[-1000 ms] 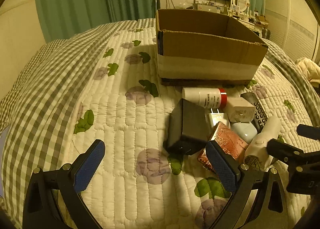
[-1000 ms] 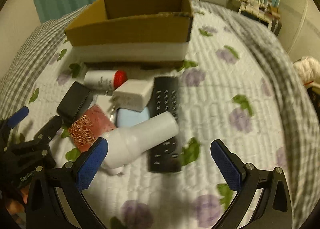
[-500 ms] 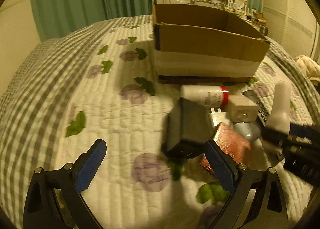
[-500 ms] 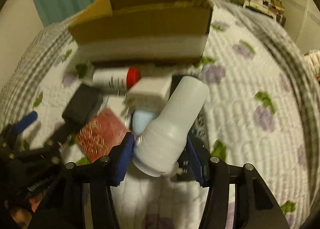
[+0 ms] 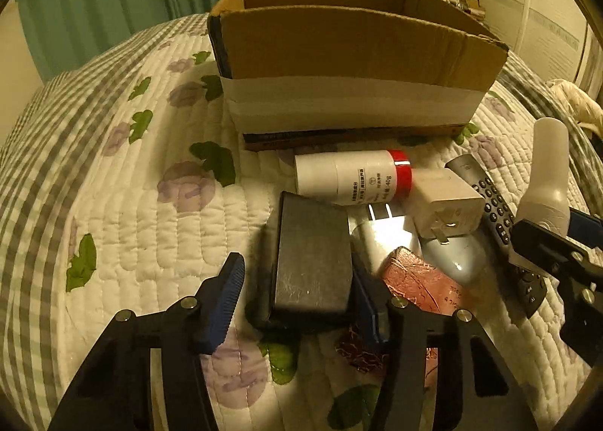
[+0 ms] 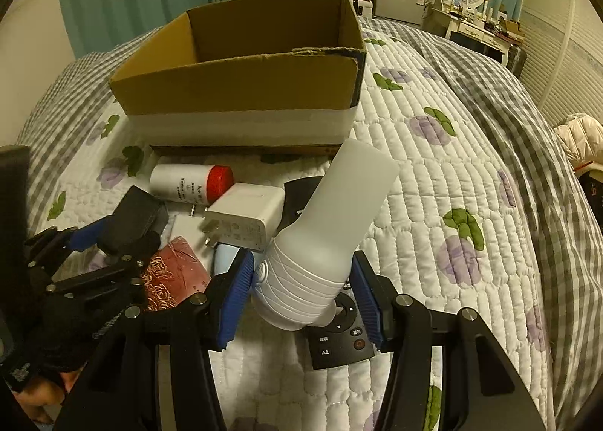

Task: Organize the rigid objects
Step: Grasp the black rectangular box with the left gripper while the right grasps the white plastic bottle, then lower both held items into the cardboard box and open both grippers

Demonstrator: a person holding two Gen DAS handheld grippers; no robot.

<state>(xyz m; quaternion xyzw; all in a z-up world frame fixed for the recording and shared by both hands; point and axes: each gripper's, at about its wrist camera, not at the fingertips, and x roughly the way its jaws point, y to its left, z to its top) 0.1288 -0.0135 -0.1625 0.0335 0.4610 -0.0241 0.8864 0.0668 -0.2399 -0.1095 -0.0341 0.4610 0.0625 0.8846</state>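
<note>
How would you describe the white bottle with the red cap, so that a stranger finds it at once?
Start at the open cardboard box on the quilted bed. Directly in front of its near wall lies a pile of small things, and the white bottle is the one nearest to the box, lying on its side. It alone has a red cap; the white charger beside it is square with metal prongs.

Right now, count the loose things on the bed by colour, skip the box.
White: 4 (held bottle, red-capped bottle, charger, flat plug adapter)
Black: 2 (case, remote)
Red: 1 (patterned box)
Pale blue: 1 (rounded item)
Total: 8
</note>
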